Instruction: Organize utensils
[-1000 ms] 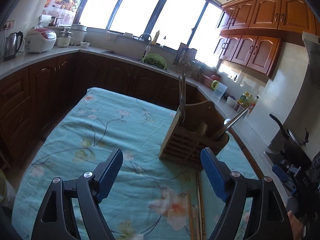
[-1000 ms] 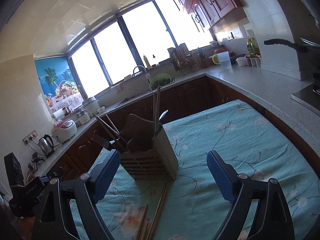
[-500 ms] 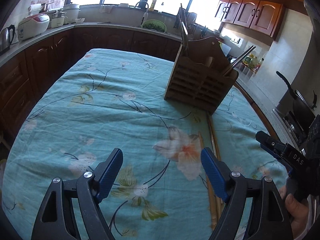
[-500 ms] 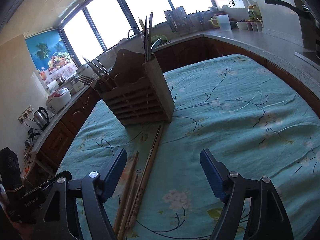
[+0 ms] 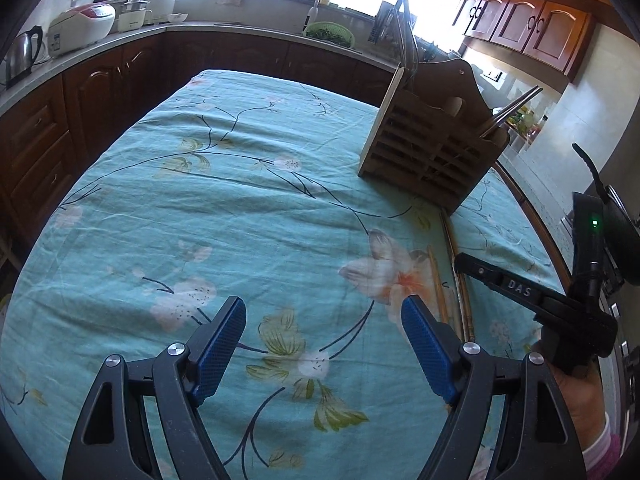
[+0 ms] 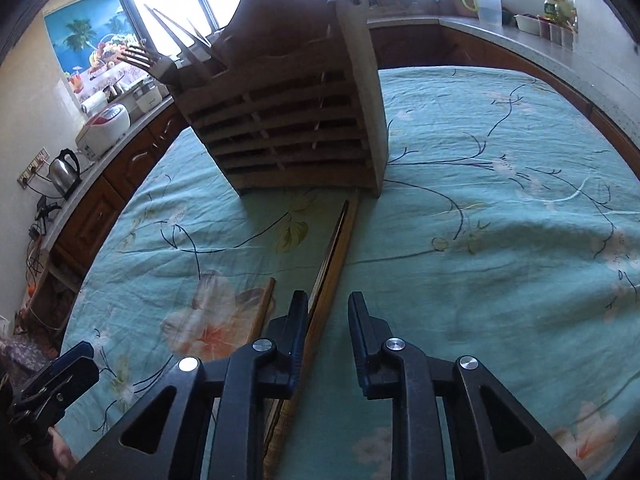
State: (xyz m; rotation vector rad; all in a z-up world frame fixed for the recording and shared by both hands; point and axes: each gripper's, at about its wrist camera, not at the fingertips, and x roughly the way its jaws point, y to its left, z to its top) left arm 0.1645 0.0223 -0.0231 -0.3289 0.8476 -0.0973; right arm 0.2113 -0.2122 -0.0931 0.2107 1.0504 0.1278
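A slatted wooden utensil holder (image 6: 296,120) (image 5: 432,148) stands on the teal floral tablecloth (image 5: 240,200) with a fork, chopsticks and metal handles in it. In front of it long wooden chopsticks (image 6: 332,240) (image 5: 454,248) lie on the cloth, and a shorter stick (image 6: 264,308) lies to their left. My right gripper (image 6: 328,300) is low over them. Its jaws are closing with the long chopsticks between them, close to the left finger and with a gap on the right. My left gripper (image 5: 322,308) hangs open over bare cloth, holding nothing.
Dark wood cabinets and a pale counter ring the table. A kettle (image 6: 66,168) and a rice cooker (image 6: 106,128) stand on the left counter. A dark pan (image 5: 616,224) sits beyond the right table edge. A hand (image 5: 576,400) holds the right tool.
My right gripper has dropped toward the chopsticks on the cloth and its jaws have narrowed from wide apart to a small gap. The left gripper sank and tipped downward, staying open.
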